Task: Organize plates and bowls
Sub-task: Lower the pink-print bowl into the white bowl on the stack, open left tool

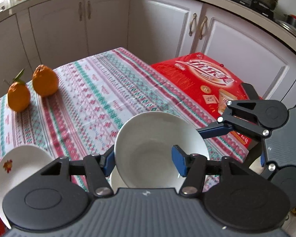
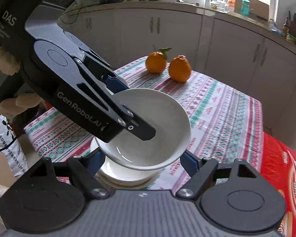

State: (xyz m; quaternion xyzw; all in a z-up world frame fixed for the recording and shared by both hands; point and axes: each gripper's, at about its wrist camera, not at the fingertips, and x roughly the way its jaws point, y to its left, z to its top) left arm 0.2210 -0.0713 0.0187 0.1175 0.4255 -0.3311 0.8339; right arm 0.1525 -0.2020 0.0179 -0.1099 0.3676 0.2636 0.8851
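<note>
A: White, glossy and plain, the bowl [image 1: 159,148] hangs tilted above a stack of white dishes [image 2: 126,174] at the near edge of the patterned tablecloth [image 1: 100,96].

B: Held by what?

A: The left gripper [image 1: 146,161] pinches its rim, one pad inside and one outside. The right gripper [image 2: 142,163] stands spread around the stack beneath, pressing on nothing.

B: Anything else nearby?

A: A white plate with a flower print [image 1: 19,169] at the near left, and two oranges [image 1: 32,87] at the far left corner.
</note>
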